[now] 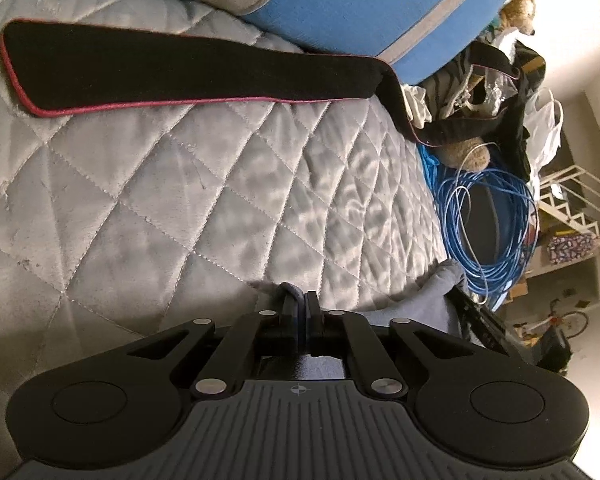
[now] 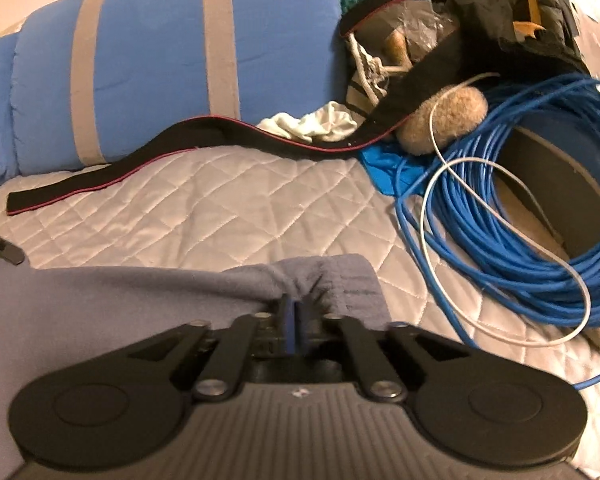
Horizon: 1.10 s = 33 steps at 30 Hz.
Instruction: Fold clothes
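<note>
A grey-blue garment (image 2: 120, 292) lies on the pale quilted bed cover (image 2: 220, 208), spreading left from my right gripper. My right gripper (image 2: 294, 304) has its fingers drawn close together, and the garment's bunched edge is pinched between the blue pads. In the left wrist view my left gripper (image 1: 300, 300) is shut on a thin fold of the same grey-blue garment (image 1: 432, 300), which trails off to the right over the quilt's (image 1: 180, 200) edge. A black part at the far left of the right wrist view may be the left gripper (image 2: 2, 248).
A long black strap with red edging (image 1: 160, 68) lies across the quilt beside a rolled blue duvet with grey bands (image 2: 160, 60). A coil of blue cable (image 2: 520, 220), a tan plush toy (image 2: 444, 116) and a heap of dark clutter (image 2: 480, 20) crowd the right side.
</note>
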Available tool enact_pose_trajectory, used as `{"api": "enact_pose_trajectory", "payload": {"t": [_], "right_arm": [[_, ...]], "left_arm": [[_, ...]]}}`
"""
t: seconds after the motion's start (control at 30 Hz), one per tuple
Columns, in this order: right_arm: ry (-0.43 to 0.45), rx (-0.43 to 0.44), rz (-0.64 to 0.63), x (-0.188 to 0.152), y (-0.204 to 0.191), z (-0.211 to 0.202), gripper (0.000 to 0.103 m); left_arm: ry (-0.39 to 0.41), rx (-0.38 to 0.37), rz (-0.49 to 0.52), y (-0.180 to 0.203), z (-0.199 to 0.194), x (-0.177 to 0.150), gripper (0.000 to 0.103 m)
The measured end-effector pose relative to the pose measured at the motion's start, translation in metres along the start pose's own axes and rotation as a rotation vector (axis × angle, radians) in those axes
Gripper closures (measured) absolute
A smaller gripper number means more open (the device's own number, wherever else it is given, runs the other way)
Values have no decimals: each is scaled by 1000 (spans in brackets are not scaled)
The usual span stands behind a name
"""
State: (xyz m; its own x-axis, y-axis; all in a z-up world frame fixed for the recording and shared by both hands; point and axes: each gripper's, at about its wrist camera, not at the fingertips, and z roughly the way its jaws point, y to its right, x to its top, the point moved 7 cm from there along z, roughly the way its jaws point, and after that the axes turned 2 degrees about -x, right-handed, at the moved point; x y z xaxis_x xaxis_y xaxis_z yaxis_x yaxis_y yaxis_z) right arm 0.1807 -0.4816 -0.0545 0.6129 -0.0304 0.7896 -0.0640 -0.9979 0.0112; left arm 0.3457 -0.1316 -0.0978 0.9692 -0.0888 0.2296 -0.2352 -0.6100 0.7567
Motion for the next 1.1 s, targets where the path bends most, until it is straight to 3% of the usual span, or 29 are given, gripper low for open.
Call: {"api": "enact_pose_trajectory", "payload": {"t": [0.03,0.07,0.1,0.13,0.17,0.23,0.4,0.5,0.77,1.0,1.1], "right_arm": [[-1,27,-20,3,-4,-6,30],[3,50,-49,7,-10,-12,19],[11,71,-84,11,-16,-18,17],[21,92,-122,15,-23,-25,16],[27,112,-154,20,-30,-31,11],[36,153,-210,30,-43,-41,7],[55,259,-318,60,-76,-68,2],[87,300,-376,79,-93,-83,0],[143,330,-586,102,-144,-108,0],[213,276,-636,115,-166,-121,0],[238,290,-616,125,-170,-136,0]], "left_arm": [[-9,-7,-12,0,0,1,97],[-15,-10,-21,0,-1,2,97],[-11,1,-19,1,-4,3,96],[0,24,-9,3,-9,4,87],[18,53,2,6,-14,5,67],[75,97,26,12,-32,7,56],[184,135,85,37,-88,-3,56],[230,229,174,55,-123,-21,56],[333,447,392,102,-212,-82,56],[426,482,421,137,-271,-122,56],[394,531,430,147,-285,-132,56]]}}
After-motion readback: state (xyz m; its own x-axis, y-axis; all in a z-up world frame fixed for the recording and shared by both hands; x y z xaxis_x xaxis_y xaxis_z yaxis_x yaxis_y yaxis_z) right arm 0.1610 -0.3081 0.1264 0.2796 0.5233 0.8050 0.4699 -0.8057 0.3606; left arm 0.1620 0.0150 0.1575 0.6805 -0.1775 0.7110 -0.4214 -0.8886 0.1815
